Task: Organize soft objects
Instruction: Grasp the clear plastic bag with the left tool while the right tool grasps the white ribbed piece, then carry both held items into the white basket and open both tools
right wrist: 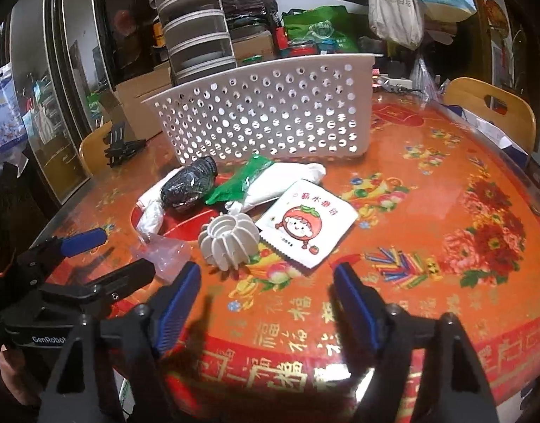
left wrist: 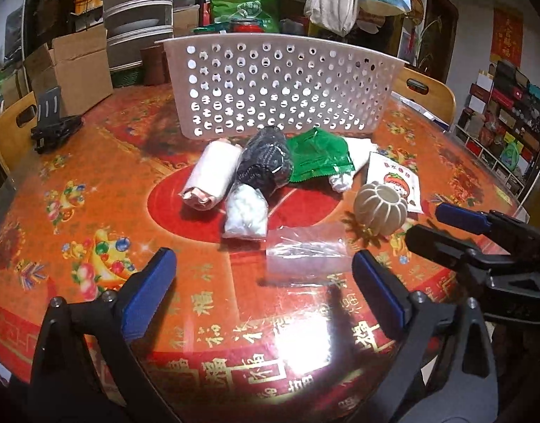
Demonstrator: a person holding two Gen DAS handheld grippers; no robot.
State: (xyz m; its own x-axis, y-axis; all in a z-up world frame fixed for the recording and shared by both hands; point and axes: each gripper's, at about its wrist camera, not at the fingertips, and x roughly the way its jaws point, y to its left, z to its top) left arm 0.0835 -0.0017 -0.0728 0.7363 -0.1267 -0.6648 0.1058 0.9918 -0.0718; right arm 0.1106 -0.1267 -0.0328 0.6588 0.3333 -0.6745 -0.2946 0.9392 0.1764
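Left gripper (left wrist: pixel 262 278) open, nothing between jaws; right gripper (right wrist: pixel 266 289) open, empty, low over the table (right wrist: pixel 428 211); clear bag (left wrist: pixel 305 253) just beyond left jaws at 12 o'clock; ribbed ball (right wrist: pixel 229 243) at right gripper's 11 o'clock, touching tomato packet (right wrist: pixel 305 225); rolls and green packet (left wrist: pixel 315 157) heaped farther back; basket (left wrist: pixel 280 91) farthest, at 12 o'clock.
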